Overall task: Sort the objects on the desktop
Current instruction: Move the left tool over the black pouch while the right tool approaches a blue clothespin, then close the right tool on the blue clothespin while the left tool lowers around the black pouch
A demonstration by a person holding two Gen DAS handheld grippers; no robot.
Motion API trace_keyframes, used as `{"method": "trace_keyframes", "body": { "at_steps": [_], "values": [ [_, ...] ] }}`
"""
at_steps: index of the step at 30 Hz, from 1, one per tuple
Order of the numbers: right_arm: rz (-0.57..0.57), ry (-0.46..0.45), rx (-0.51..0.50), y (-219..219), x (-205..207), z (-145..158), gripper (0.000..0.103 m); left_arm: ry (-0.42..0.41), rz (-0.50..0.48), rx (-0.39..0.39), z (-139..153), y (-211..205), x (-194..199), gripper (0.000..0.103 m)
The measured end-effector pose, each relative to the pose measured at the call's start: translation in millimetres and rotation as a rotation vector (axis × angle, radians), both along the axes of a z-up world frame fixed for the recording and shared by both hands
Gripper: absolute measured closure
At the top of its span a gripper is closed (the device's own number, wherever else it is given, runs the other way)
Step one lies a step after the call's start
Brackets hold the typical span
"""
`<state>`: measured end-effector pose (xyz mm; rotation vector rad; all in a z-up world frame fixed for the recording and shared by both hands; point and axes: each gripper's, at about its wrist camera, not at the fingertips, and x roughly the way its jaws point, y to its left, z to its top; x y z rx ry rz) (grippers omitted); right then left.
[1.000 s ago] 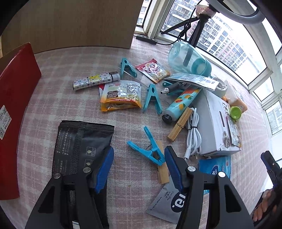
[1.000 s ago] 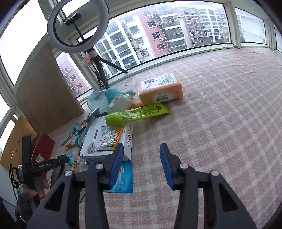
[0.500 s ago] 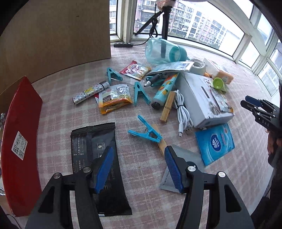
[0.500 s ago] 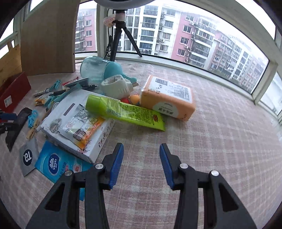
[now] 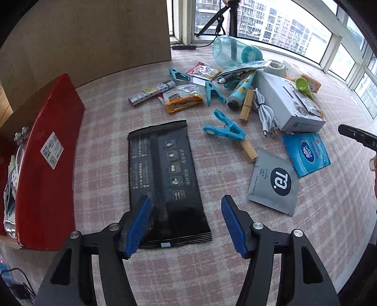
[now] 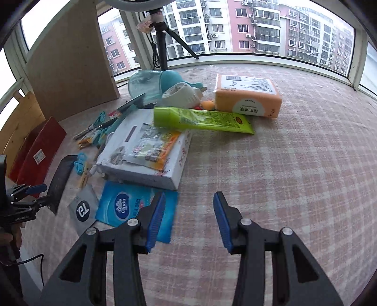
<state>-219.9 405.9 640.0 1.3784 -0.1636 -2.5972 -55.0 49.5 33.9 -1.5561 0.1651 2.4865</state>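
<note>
Beneath my left claw [image 5: 186,223], jaws apart, the black sachet [image 5: 165,179] lies flat on the bench [image 5: 318,230], long axis running away from me, nearest this hand. Rightward: grey "ta" packet [image 5: 274,181], blue Vinda tissue pack [image 5: 306,150]. My right claw [image 6: 187,221] hangs apart, empty.

- A pink-and-white checked tablecloth [image 6: 294,164] covers the whole surface.
- A tall brown board [image 5: 94,35] stands upright at the far edge, beside the window.
- A black tripod [image 6: 165,47] stands on the sill — the lower arc of a ring light [image 6: 132,2] shows at the frame's top.
- Pink and white apartment blocks [image 6: 259,26] fill the window.
- A black power strip [image 5: 183,47] lies by the window frame.
</note>
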Motion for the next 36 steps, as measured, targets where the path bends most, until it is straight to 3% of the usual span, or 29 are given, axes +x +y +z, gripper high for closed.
{"method": "trace_keyframes", "body": {
  "at_steps": [6, 11, 14, 20, 25, 30, 36],
  "values": [
    [0.073, 0.04, -0.117, -47, 28, 14, 0.061, 0.017, 0.008, -0.026, -4, 5, -3, 0.04],
    [0.186, 0.074, -0.05, -110, 21, 21, 0.061, 0.021, 0.018, -0.047, -6, 7, -7, 0.039],
    [0.292, 0.099, -0.028, -153, 8, 23, 0.061, 0.019, 0.038, -0.019, -4, 1, -6, 0.037],
    [0.435, 0.092, 0.128, -214, -23, 9, 0.061, 0.026, 0.067, 0.03, -4, -12, -6, 0.028],
    [0.468, 0.021, 0.144, -234, -44, -19, 0.061, 0.008, 0.08, -0.027, -16, -11, -15, 0.028],
    [0.459, 0.012, 0.196, -243, -52, -34, 0.061, -0.011, 0.097, 0.011, -23, -15, -14, 0.026],
    [0.464, 0.048, 0.148, -226, -45, -19, 0.061, 0.058, 0.066, 0.054, 1, -14, -7, 0.026]
  ]
}}
